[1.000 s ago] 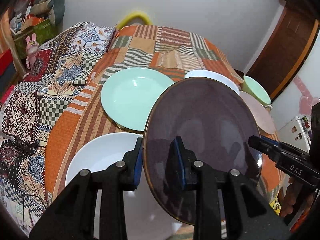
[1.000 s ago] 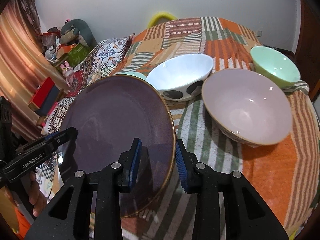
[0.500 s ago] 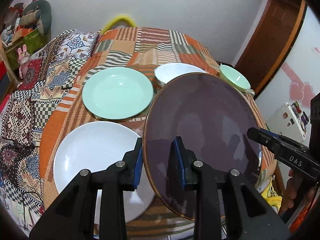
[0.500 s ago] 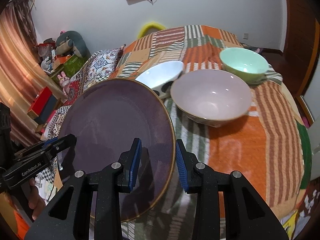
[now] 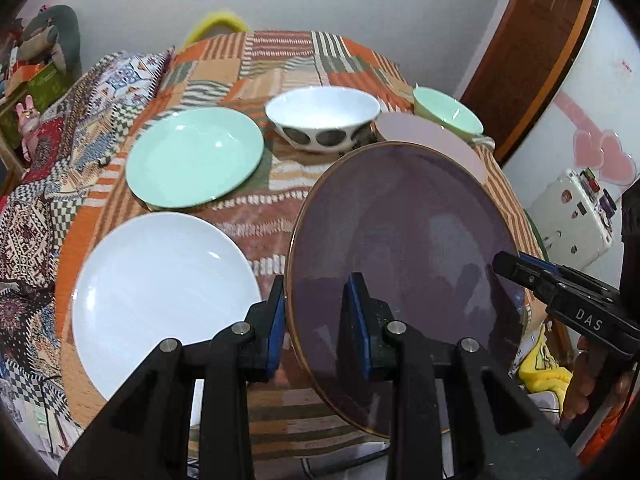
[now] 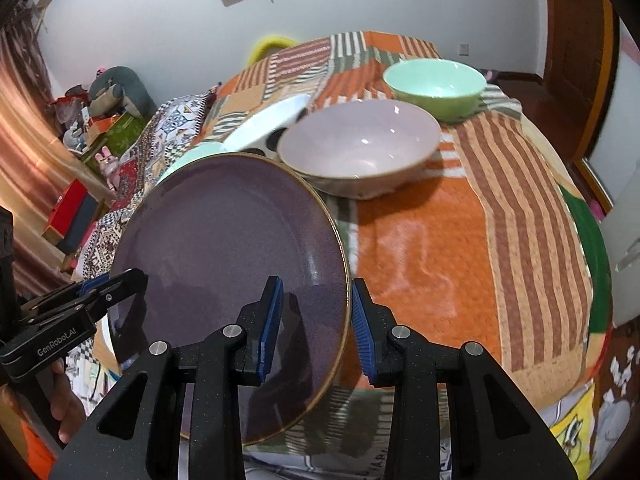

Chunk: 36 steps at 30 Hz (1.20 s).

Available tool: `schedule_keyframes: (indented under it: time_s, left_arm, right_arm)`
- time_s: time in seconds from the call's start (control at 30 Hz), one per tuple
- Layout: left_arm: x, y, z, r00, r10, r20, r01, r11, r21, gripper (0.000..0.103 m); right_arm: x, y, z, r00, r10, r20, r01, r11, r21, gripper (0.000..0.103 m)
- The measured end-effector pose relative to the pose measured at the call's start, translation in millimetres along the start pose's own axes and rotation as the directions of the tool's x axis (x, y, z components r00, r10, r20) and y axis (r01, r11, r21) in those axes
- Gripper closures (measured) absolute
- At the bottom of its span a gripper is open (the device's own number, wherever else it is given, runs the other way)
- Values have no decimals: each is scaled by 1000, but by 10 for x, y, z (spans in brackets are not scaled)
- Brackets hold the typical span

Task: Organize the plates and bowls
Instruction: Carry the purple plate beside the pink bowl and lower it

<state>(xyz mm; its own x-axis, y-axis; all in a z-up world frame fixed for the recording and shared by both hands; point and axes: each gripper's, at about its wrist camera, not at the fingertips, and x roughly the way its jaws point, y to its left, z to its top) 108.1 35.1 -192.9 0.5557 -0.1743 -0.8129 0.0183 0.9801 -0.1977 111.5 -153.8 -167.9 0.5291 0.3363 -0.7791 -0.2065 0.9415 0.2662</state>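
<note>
Counting three plates (image 5: 404,232) (three bowls (image 6: 356,148))

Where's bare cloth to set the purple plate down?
Widest bare patch: the orange patchwork cloth right of the dark purple plate, in front of the pink bowl. A narrow strip lies between the white plate and mint plate. The back right is crowded: the spotted white bowl, pink bowl and mint bowl.
</note>
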Motion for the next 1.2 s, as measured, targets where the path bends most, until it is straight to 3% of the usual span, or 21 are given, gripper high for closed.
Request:
schedule_keyframes:
  time_s: [0.47,1.0,1.2]
  left_arm:
    - [453,-31,20,993,-20,-115,19,1000,-6,73]
    - [771,15,116,988,-27,-154,24,1000,-20,71]
    - [791,-58,92,990,21,-141,-17,999,28,69]
  right_arm:
    - [194,-194,-101,997,-23,-67,27,999,47,72]
    - [354,-244,-20,995,-49,-87,53,998,40,72]
    - [353,-241,-14,995,-56,-79,59,998,30,71]
